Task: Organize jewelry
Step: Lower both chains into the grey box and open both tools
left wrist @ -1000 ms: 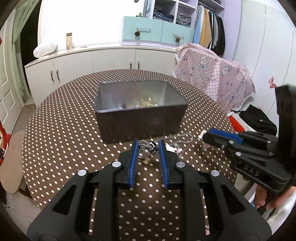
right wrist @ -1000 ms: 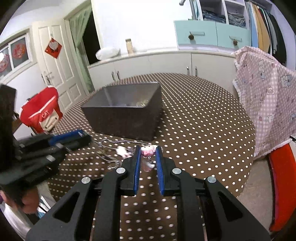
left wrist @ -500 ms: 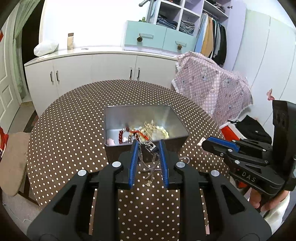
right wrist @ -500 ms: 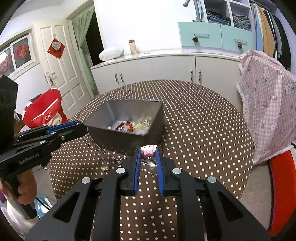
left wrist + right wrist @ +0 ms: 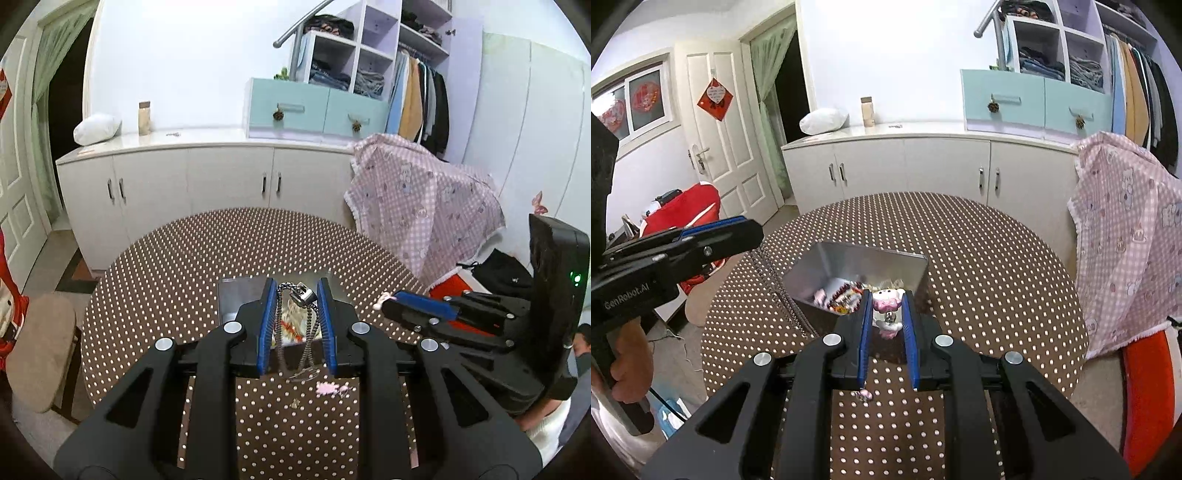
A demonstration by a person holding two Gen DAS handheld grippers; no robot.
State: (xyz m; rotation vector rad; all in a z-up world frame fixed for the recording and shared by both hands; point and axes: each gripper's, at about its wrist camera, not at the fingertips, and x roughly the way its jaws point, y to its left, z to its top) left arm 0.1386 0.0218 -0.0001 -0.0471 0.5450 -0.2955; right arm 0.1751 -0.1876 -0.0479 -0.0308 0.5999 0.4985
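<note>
Table [image 5: 997,280]: round, bare around one tin [image 5: 864,258].
Left gripper [image 5: 295,295]: clamps one chain [image 5: 282,325].
Right gripper [image 5: 885,301]: clamps one pink charm [image 5: 886,303].

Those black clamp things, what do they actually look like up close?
Each is a matte black plastic handheld tool. The left gripper and right gripper have two long fingers lined with blue ribbed pads, silver round bolts at the joints, and white lettering on the side. No cables show.

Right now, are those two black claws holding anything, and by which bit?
Both hold one silver chain. The left gripper pinches its clasp end; the right gripper pinches its pink charm.
</note>
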